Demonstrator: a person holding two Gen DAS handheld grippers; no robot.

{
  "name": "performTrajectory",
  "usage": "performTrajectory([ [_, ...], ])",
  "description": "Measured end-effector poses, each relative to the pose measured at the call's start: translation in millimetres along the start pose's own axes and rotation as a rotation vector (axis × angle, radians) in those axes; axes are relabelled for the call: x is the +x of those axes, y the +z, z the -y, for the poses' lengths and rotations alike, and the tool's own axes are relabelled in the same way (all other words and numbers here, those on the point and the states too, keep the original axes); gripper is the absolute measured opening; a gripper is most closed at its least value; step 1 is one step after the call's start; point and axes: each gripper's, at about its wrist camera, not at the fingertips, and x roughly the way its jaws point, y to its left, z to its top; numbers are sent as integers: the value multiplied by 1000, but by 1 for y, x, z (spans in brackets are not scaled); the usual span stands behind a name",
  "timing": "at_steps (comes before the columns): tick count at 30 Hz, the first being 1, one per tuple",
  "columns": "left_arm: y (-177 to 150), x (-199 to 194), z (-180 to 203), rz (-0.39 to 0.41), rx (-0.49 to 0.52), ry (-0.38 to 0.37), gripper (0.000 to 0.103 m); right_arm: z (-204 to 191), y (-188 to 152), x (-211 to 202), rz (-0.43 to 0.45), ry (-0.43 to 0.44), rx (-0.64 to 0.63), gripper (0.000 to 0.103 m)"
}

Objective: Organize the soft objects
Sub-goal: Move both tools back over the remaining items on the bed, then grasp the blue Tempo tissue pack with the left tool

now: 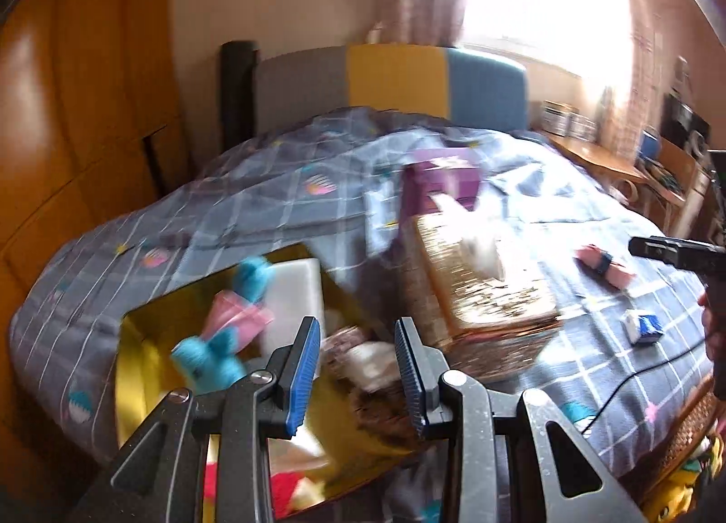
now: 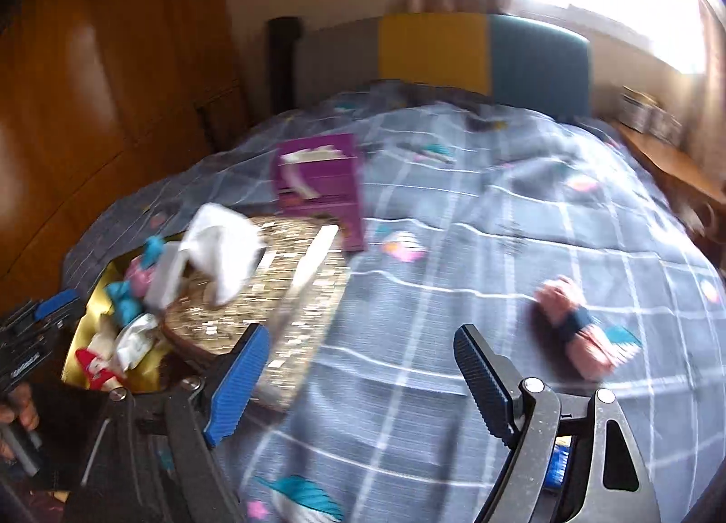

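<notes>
On the bed we see one pink roll (image 2: pixel 578 325) of soft, knitted-looking cloth, bound round its middle by a dark blue band (image 2: pixel 575 321). Its long axis runs slantwise across the checked quilt (image 2: pixel 453 250), from upper left to lower right in the right wrist view. It lies just ahead and right of our right gripper (image 2: pixel 358 382), whose ribbed jaws stand wide apart with nothing between them.

Our left gripper (image 1: pixel 358 368) hangs over one yellow box (image 1: pixel 136 341), its blue-padded jaws partly apart and empty. In the box we count two blue plush toys (image 1: pixel 213 364), fuzzy and eared, with a pink cloth (image 1: pixel 236 318) between them and a white foam block (image 1: pixel 295 291) behind. Lower down lie a red toy (image 2: pixel 95 368) and other pale soft things, too blurred to count.

Beside the box sits one woven gold tissue box (image 1: pixel 490 305), oblong, with a white tissue (image 1: pixel 481 250) standing out of its top. Behind it is one purple carton (image 1: pixel 444 182). One small blue-and-white packet (image 1: pixel 642 328) lies near the roll, apart from it.
</notes>
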Motion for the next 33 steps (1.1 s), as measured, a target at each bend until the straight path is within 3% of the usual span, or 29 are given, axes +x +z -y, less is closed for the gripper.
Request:
performTrajectory([
  [8,31,14,86,0,182,-204,34,118,-20,-32,6,-253,348,87],
  [13,36,40,155,-77,309,-347,38,164,-37,-50,10,-291,474,87],
  [15,33,54,184,-135,363,-418,41,171,-40,-56,10,-297,480,87],
  [16,29,61,198,-183,362,-458,42,174,-42,-57,8,-295,485,88],
  [19,24,85,233,-319,319,-576,59,179,-47,-63,5,-306,491,88],
  [20,22,92,245,-349,321,-596,59,182,-47,-63,8,-308,496,88],
  [23,10,111,279,-459,322,-623,59,189,-50,-68,21,-305,515,89],
  [25,8,121,298,-490,324,-640,60,194,-51,-72,28,-305,521,90],
  [27,11,125,316,-507,307,-657,73,197,-52,-74,29,-300,525,90],
  [28,14,128,324,-515,302,-664,84,199,-54,-75,28,-299,525,90],
  [33,15,142,363,-541,296,-623,86,212,-59,-83,39,-295,551,91],
])
